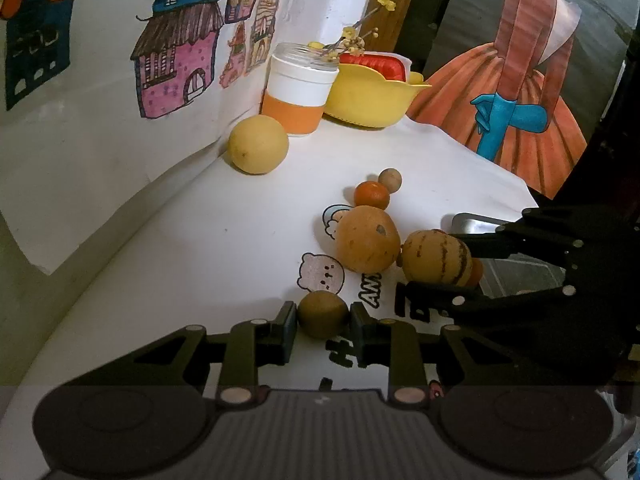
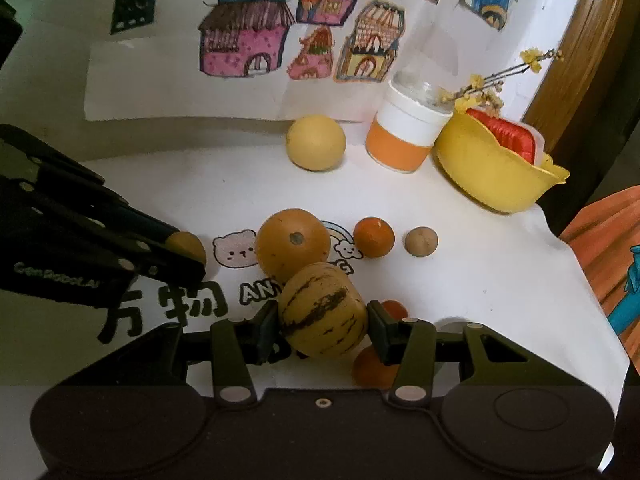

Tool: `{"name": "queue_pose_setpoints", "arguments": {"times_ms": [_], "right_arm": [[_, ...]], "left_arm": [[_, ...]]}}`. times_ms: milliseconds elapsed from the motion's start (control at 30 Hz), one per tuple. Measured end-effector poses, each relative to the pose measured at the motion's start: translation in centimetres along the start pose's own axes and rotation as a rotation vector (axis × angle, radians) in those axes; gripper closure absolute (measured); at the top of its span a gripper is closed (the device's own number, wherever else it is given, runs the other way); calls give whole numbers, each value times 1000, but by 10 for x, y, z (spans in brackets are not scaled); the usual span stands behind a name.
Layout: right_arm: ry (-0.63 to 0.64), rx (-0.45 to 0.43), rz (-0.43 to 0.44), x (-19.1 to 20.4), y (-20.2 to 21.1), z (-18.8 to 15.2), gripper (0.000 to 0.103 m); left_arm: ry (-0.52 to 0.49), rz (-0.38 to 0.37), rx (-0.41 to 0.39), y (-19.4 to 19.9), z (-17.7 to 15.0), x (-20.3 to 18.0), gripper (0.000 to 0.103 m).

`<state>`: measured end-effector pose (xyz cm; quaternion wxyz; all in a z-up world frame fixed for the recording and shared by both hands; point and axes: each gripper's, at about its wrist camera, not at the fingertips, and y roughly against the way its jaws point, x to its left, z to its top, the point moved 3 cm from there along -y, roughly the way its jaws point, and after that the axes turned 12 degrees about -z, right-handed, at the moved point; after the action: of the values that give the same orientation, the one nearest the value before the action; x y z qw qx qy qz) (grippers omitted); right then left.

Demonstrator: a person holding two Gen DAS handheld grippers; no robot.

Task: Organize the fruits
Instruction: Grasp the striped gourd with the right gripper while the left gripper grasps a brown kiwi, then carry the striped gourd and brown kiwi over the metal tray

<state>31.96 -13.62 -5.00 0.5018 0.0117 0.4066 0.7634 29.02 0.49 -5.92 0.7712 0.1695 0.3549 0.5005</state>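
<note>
Left wrist view shows the left claw [image 1: 323,322] narrowed around a small brown round fruit [image 1: 322,314], its two pads touching the fruit's sides just above the white counter [image 1: 180,248]. Right wrist view shows the right claw [image 2: 323,326] closed partway on a yellow striped melon [image 2: 322,309], one pad pressed to each flank. Beside the right pad lie two small orange fruits, one [image 2: 394,309] behind it and one [image 2: 372,366] nearer the camera.

Touching the melon from behind sits a large orange round fruit [image 2: 293,246] with a grey stem scar. To its right, in a loose row and slightly apart, come a small tangerine [image 2: 374,237] and a small tan ball-shaped fruit [image 2: 421,241]. Well back, near the wall drawings [image 2: 248,36], rests a pale yellow round fruit [image 2: 316,143]. Next to it stands an orange-and-white cup [image 2: 404,140] with a clear lid, then a yellow bowl [image 2: 496,172] holding something red, with yellow flower sprigs [image 2: 492,88] over it.
</note>
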Motion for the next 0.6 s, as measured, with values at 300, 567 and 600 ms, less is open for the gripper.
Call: {"name": "queue_pose_setpoints", "arguments": {"times_ms": [300,567,600], "right_arm": [[-3,-37,2,4,22,-11,54],[-39,-84,-28,-9,48,-18,54],[-45,-87,-35,-12,51,-19,54]], "left_arm": [[-5,2,-5,6,-1,-5,72],[-29,-8,-15,15,0,-23,72],[-32,-11,-16,15,0,-26,72]]}}
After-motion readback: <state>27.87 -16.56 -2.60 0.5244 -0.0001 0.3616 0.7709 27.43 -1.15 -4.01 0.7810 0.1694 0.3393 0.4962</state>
